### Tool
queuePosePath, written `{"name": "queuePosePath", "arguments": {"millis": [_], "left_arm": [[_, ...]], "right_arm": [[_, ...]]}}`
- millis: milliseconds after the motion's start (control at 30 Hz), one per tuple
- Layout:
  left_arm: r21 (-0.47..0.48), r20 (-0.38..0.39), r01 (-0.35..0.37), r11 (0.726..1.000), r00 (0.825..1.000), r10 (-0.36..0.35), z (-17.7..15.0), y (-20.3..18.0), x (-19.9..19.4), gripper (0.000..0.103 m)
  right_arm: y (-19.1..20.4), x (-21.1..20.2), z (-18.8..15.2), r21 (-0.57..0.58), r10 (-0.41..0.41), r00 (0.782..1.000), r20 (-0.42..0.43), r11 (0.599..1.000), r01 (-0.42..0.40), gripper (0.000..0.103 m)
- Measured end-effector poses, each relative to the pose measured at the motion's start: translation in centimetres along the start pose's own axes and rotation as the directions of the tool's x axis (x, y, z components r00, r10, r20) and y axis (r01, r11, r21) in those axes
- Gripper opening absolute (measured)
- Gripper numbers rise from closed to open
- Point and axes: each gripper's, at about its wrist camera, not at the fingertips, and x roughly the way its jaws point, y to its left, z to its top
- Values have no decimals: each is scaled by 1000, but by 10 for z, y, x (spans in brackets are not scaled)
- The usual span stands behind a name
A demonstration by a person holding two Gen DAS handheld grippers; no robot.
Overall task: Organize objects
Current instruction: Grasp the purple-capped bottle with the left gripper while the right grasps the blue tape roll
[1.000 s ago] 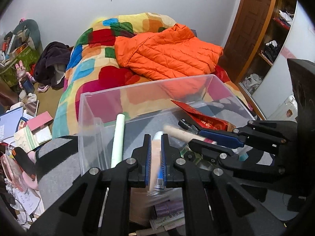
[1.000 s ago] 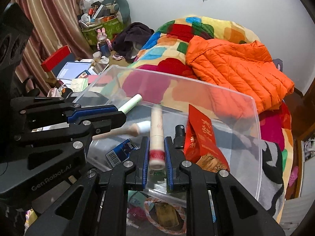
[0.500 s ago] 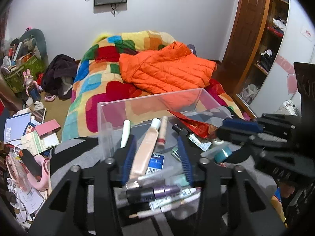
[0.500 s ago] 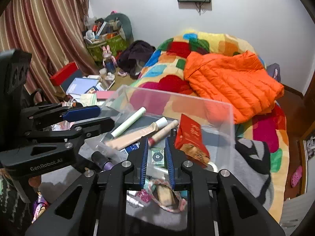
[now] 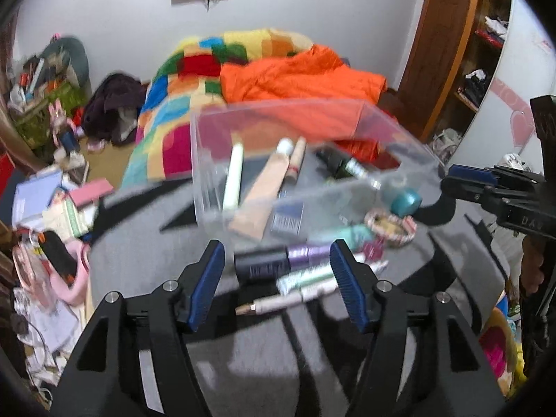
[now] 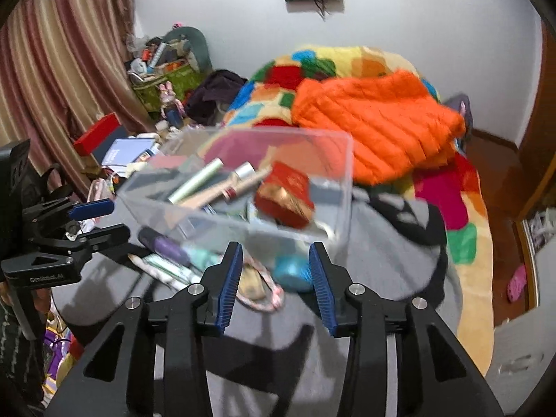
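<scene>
Cosmetics lie loose just ahead of both tools: the left tool [image 5: 278,285] has just been opening, empty, over a purple tube [image 5: 281,260], and the right tool [image 6: 274,278], also opening and empty, frames a teal jar [image 6: 292,272]. Beyond them the clear bin [image 5: 208,160] already holds several tubes. Judging by this, it is between picks; next, close on one item and carry it into the bin.

Motion blur smears the clear box [image 5: 278,160] and its tubes; print on the purple tube [image 5: 278,260] is unreadable.

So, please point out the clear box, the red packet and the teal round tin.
clear box [image 6: 342,187], right wrist view, right wall.
red packet [image 6: 286,196], right wrist view, front face.
teal round tin [image 5: 406,202], left wrist view, top.
</scene>
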Motion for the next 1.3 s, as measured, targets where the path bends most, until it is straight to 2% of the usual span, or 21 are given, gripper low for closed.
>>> {"name": "queuePosePath", "arguments": {"millis": [200,367,467,567,800,833,900,1033,1300], "left_arm": [[-76,-81,38,996,996,-44,-13,3,27,63],[-63,-60,25,998,998,-28,-8,-10,33,84],[-47,-54,13,999,998,-16,-4,-16,37,88],[-32,-54,-21,999,998,20,-1,-19,42,91],[-14,-41,-70,997,997,69,-1,-23,48,91],[-13,-39,-74,997,997,74,-2,-24,48,91],[-11,-37,-87,996,996,87,-3,-25,48,91],[-41,-41,-103,994,994,101,-6,-23,47,91],[-137,-96,-64,988,994,52,-5,-10,57,91]], "right_arm": [[-14,27,-12,70,4,998,-68,998,0,37],[-16,43,-12,100,0,996,-86,995,9,40],[-17,48,-11,124,6,997,-79,992,4,50],[-17,52,-10,133,10,997,-76,991,0,51],[-16,60,-10,159,17,997,-73,987,-6,50],[-16,60,-10,161,14,997,-71,987,-3,49],[-17,61,-11,157,13,997,-77,988,-1,37],[-16,57,-14,152,8,998,-69,988,2,36],[-11,46,-18,134,10,999,-51,991,-3,36]]}}
